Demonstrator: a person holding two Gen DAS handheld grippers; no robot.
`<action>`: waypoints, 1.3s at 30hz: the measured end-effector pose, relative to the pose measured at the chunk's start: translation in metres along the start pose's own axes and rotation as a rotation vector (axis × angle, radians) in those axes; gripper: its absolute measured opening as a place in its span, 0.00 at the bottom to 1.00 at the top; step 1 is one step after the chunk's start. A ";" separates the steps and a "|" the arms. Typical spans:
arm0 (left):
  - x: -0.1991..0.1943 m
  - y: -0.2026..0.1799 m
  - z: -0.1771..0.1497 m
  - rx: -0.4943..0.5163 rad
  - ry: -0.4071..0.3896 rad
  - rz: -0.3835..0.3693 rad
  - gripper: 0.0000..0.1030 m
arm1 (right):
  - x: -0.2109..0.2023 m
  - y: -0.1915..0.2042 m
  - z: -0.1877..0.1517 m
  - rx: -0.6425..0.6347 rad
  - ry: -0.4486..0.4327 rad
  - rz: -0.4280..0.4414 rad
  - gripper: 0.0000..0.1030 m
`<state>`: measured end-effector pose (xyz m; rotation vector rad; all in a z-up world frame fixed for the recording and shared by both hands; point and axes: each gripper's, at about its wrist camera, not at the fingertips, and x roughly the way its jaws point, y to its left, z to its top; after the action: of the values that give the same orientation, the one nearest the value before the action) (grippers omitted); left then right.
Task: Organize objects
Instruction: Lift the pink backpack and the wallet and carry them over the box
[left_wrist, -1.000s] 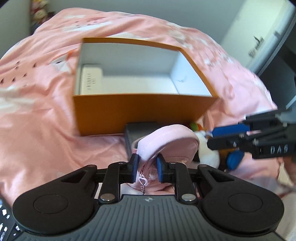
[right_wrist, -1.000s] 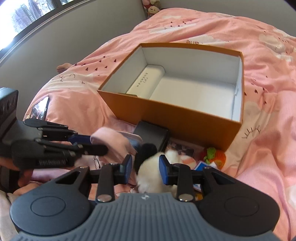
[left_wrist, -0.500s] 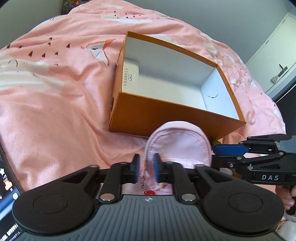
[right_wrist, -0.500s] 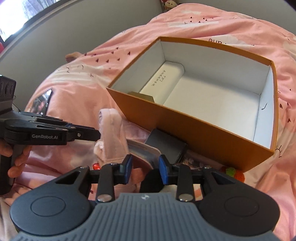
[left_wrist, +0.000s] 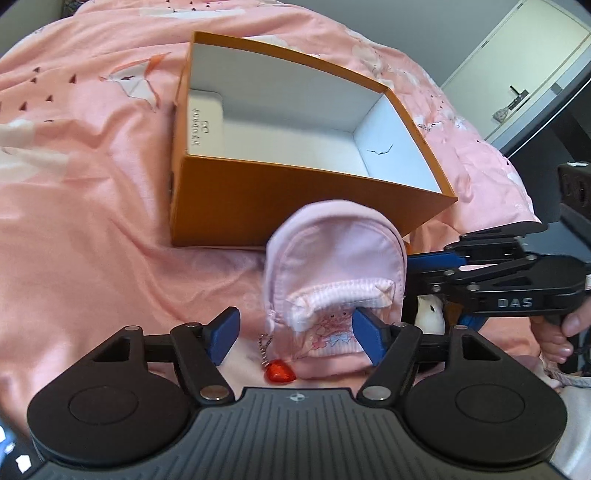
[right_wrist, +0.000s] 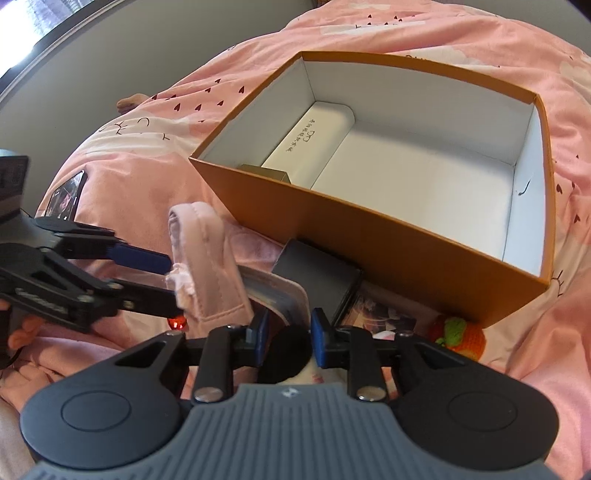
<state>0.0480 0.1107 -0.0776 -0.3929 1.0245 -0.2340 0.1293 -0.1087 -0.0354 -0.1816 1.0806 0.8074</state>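
Observation:
A small pink backpack pouch (left_wrist: 334, 273) with a red heart charm (left_wrist: 280, 371) stands on the pink bedspread just in front of my left gripper (left_wrist: 295, 332), whose jaws are spread wide and hold nothing. It also shows edge-on in the right wrist view (right_wrist: 207, 258). My right gripper (right_wrist: 288, 332) is shut on a black-and-white plush toy (right_wrist: 288, 354), also visible in the left wrist view (left_wrist: 430, 314). An open orange box (left_wrist: 295, 206) with a white inside lies beyond; a white case (right_wrist: 314, 140) lies in it.
A black box (right_wrist: 317, 277), a photo card (right_wrist: 384, 317) and an orange knitted toy (right_wrist: 458, 334) lie by the box's near wall. A phone (right_wrist: 66, 192) lies at the left. A white door (left_wrist: 517, 66) stands at far right.
My left gripper has opened and let go of the pink pouch, which now stands on the bed. My right gripper has stayed shut on the plush toy and moved closer to the box.

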 end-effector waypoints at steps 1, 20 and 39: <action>0.003 -0.001 0.000 0.005 -0.005 -0.007 0.75 | -0.002 -0.001 0.000 -0.003 -0.002 -0.001 0.26; -0.034 0.005 0.009 -0.074 -0.109 0.098 0.21 | -0.001 0.005 0.006 -0.162 0.020 -0.005 0.27; 0.005 0.030 0.014 -0.177 0.019 0.183 0.70 | 0.041 -0.004 0.018 -0.050 0.064 0.085 0.33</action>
<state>0.0626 0.1388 -0.0880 -0.4543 1.0969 0.0177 0.1539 -0.0822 -0.0621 -0.2058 1.1355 0.9105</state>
